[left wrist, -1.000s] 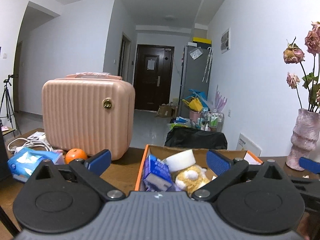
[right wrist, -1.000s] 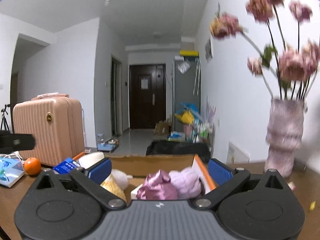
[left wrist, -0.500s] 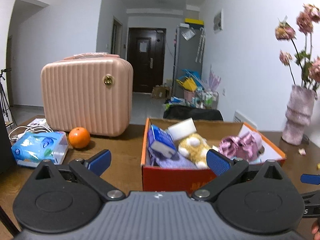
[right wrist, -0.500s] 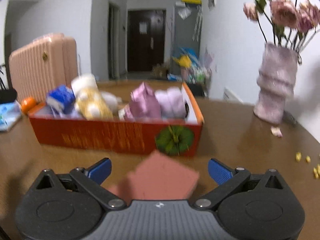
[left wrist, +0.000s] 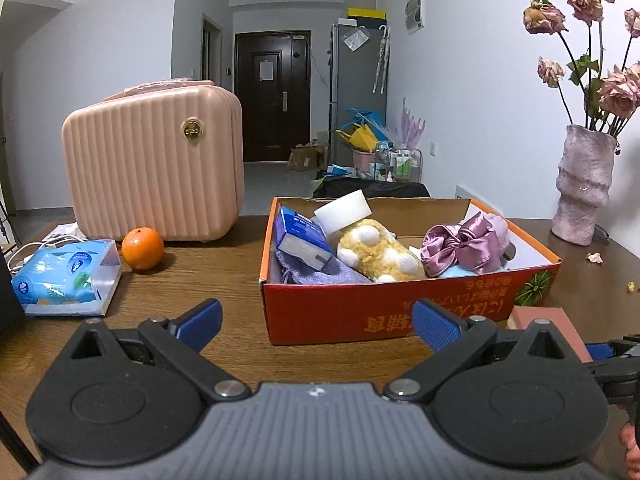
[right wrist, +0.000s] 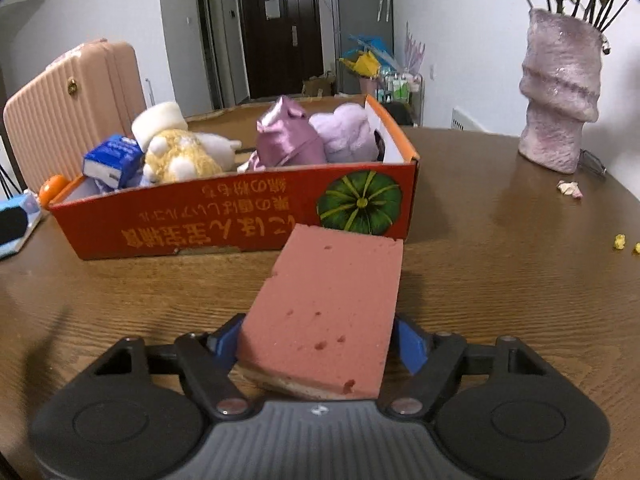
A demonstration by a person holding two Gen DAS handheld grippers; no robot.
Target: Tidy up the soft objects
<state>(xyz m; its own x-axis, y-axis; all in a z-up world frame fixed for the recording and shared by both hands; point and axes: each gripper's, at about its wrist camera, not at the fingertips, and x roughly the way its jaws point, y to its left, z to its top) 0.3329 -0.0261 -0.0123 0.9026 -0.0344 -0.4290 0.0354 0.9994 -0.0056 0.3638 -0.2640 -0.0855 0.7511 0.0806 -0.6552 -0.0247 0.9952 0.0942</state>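
Note:
A pink sponge (right wrist: 324, 312) lies flat on the wooden table just in front of an orange cardboard box (right wrist: 240, 216). My right gripper (right wrist: 318, 340) is closing on it, with the blue pads against its two long sides. The box (left wrist: 360, 308) holds a yellow plush toy (left wrist: 376, 252), a purple satin scrunchie (left wrist: 460, 244), a blue tissue pack (left wrist: 300, 236), a white foam block (left wrist: 344, 210) and a lilac cloth (left wrist: 320, 272). My left gripper (left wrist: 316, 320) hovers open before the box's left front, with nothing between its fingers. The sponge (left wrist: 548, 320) shows at that view's lower right.
A pink ribbed suitcase (left wrist: 152, 160) stands at the back left, with an orange (left wrist: 142, 248) and a soft tissue pack (left wrist: 64, 280) in front of it. A pink vase (right wrist: 560, 92) of dried roses stands at the right. Small crumbs (right wrist: 620, 242) dot the table there.
Both grippers dropped and tilted down toward the table. The right gripper's jaws closed from wide open onto the pink sponge, which now sits between them.

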